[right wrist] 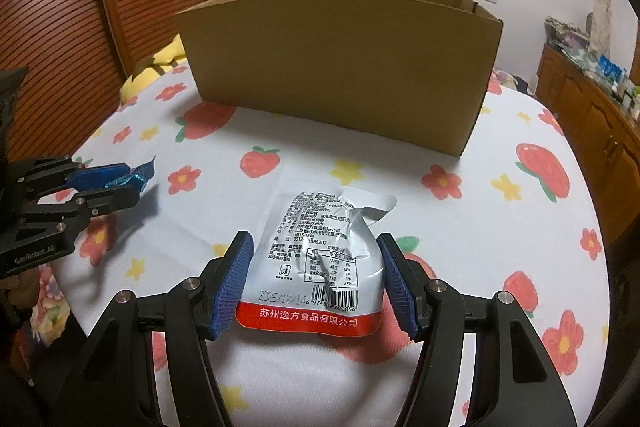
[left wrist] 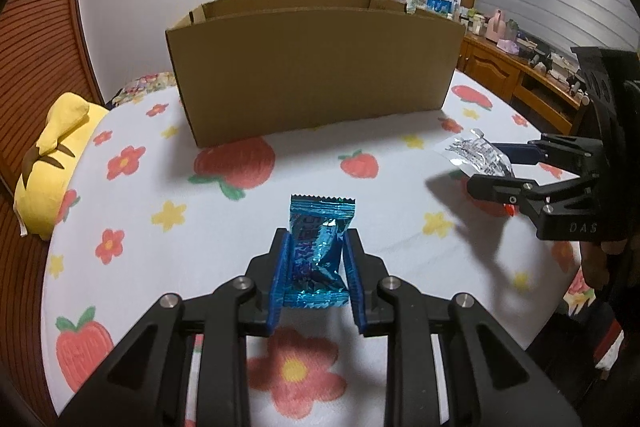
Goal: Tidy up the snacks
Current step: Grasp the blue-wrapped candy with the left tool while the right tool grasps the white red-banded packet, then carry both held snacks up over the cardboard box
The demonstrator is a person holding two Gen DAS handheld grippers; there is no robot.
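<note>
Before the cardboard box (left wrist: 312, 67) on the bed (left wrist: 224, 219), the left claw (left wrist: 316, 267) grips a blue snack packet (left wrist: 318, 251); to its right, the right claw (right wrist: 316, 279) pinches a silver pouch (right wrist: 320, 255), held above the sheet.

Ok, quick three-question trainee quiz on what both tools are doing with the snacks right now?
1. True or false: the left tool holds the shiny blue foil snack packet.
2. What sits between the right tool's blue pads?
A. a yellow plush
B. the white printed snack pouch with a red bottom band
C. nothing
3. Fill in: the open brown cardboard box stands on the ____-patterned bedsheet.

Key: 1 true; 2 B; 3 strawberry-and-flower.
</note>
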